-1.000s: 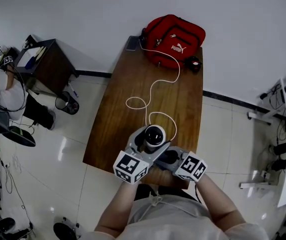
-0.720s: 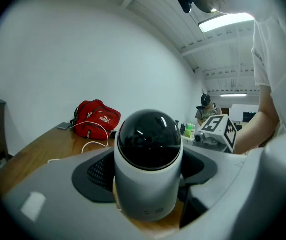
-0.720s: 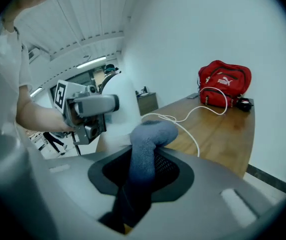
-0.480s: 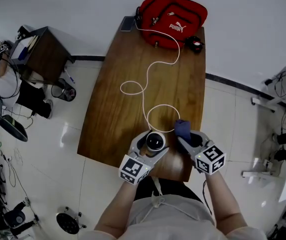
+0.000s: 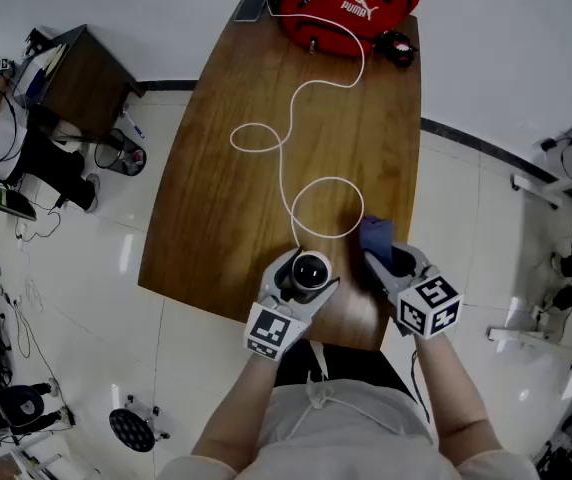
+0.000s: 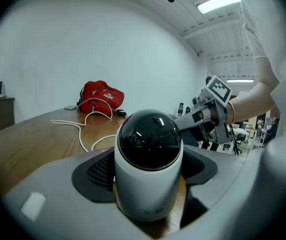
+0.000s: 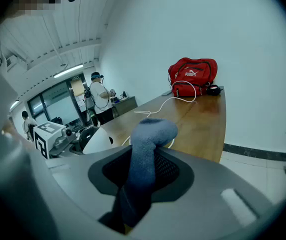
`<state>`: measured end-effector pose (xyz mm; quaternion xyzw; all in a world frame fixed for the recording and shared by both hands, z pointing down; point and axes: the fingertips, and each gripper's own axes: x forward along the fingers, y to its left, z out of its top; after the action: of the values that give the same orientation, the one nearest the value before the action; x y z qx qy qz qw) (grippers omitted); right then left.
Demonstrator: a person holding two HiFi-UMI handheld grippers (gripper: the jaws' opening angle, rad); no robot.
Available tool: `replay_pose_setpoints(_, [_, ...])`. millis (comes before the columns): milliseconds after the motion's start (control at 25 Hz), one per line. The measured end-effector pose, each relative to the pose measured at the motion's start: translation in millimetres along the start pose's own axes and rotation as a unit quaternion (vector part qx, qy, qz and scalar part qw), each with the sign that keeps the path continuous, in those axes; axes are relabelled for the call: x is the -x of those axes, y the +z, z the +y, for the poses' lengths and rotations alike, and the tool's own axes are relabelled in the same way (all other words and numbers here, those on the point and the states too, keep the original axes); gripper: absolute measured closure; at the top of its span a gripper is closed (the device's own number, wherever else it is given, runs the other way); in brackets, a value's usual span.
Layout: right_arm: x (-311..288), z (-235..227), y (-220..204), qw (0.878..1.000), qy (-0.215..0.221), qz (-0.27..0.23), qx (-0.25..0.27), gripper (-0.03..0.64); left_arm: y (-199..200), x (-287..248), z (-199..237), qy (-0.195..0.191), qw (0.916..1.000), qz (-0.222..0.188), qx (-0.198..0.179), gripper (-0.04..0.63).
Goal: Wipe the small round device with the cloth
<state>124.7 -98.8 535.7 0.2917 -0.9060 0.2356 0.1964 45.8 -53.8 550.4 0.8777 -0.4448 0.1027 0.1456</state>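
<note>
Left gripper [image 5: 308, 274]: jaws closed against both sides of the small round device [image 6: 149, 159], a white cylindrical body with a glossy black domed top, held upright. In the head view the device [image 5: 311, 267] sits over the near edge of the brown wooden table [image 5: 236, 168]; whether its base rests on the wood cannot be confirmed. Right gripper [image 7: 140, 176]: jaws clamped on a blue cloth [image 7: 145, 146], which stands up between them in a folded wad, its rounded end projecting forward past the jaw tips. In the head view the cloth [image 5: 374, 235] is just to the right of the device and apart from it, with no contact seen. A white cable [image 5: 291, 133] runs from the device in loops along the table to a red bag [image 5: 351, 3] at the far end. A small black object [image 5: 397, 47] lies beside the bag. A dark side cabinet [image 5: 71, 83] stands on the tiled floor, off the table's left.
</note>
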Motion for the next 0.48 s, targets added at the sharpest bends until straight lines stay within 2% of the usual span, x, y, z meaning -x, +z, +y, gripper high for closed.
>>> replay_pose_setpoints(200, [2.3,-2.3,0.3,1.0,-0.003,-0.011,-0.006,0.509,-4.3,-5.8,-4.6,-0.004,0.9994,0.013,-0.032,0.218])
replay_pose_setpoints(480, [2.3,-0.2,7.9,1.0,-0.006,-0.016,-0.004,0.509,-10.9,-9.4,-8.6,-0.02,0.9986,0.032,-0.037,0.218])
